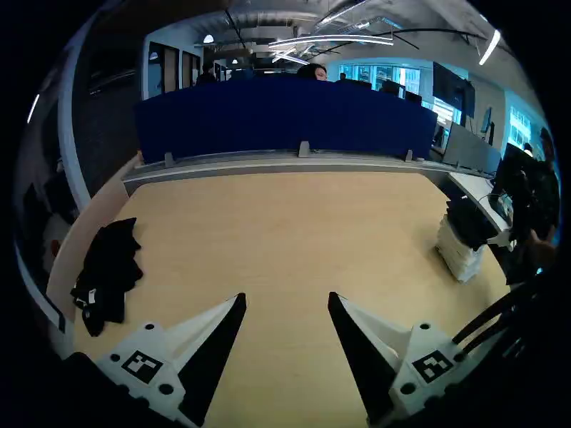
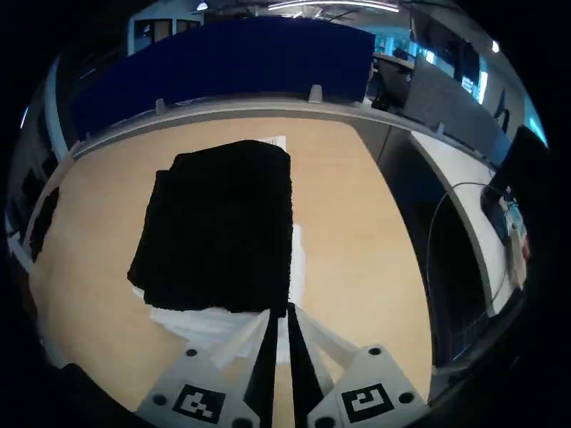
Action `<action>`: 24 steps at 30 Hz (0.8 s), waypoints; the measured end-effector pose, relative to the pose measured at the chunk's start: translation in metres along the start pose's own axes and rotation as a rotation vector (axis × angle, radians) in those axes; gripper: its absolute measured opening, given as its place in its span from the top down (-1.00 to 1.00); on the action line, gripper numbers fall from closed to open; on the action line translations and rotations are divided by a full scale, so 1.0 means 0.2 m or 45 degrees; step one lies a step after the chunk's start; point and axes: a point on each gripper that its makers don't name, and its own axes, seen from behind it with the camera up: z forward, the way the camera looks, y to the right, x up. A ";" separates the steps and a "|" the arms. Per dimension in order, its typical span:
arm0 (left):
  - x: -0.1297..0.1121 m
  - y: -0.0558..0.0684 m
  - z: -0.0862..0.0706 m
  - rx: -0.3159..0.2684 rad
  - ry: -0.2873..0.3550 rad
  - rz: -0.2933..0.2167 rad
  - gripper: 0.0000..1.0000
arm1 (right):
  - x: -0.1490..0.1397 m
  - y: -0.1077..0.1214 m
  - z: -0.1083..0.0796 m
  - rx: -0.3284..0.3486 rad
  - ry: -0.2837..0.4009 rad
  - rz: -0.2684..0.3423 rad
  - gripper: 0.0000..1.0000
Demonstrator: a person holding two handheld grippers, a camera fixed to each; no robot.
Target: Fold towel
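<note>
Right gripper [image 2: 285,317] jaws pressed together, seemingly empty, by the folded black towel [image 2: 218,225]; left gripper [image 1: 285,307], jaws spread, should take the crumpled towel [image 1: 107,274] by one corner

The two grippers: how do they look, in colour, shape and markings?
Both the left gripper and the right gripper have white, wedge-shaped fingers tapering to points, with black inner faces. Each finger base carries a square black-and-white marker and small dark round holes.
</note>
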 end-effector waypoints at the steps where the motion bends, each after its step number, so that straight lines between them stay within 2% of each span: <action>1: 0.00 0.00 0.00 0.001 0.001 -0.001 -0.70 | 0.00 0.00 -0.01 -0.005 0.008 0.000 0.62; 8: 0.00 -0.02 0.00 0.001 0.008 -0.005 -0.70 | 0.02 -0.01 -0.12 -0.026 0.073 0.001 0.00; 13: 0.01 -0.04 0.01 0.000 0.022 -0.007 -0.70 | 0.07 -0.06 -0.20 -0.019 0.143 0.000 -0.65; 16: 0.02 -0.05 0.01 -0.003 0.032 -0.011 -0.70 | 0.11 -0.11 -0.24 -0.008 0.188 0.003 -0.93; 18: 0.02 -0.05 0.01 -0.007 0.037 -0.013 -0.70 | 0.14 -0.14 -0.27 0.001 0.218 0.009 -1.00; 24: 0.04 -0.06 0.01 -0.012 0.057 -0.010 -0.70 | 0.23 -0.24 -0.35 0.006 0.310 0.035 -1.00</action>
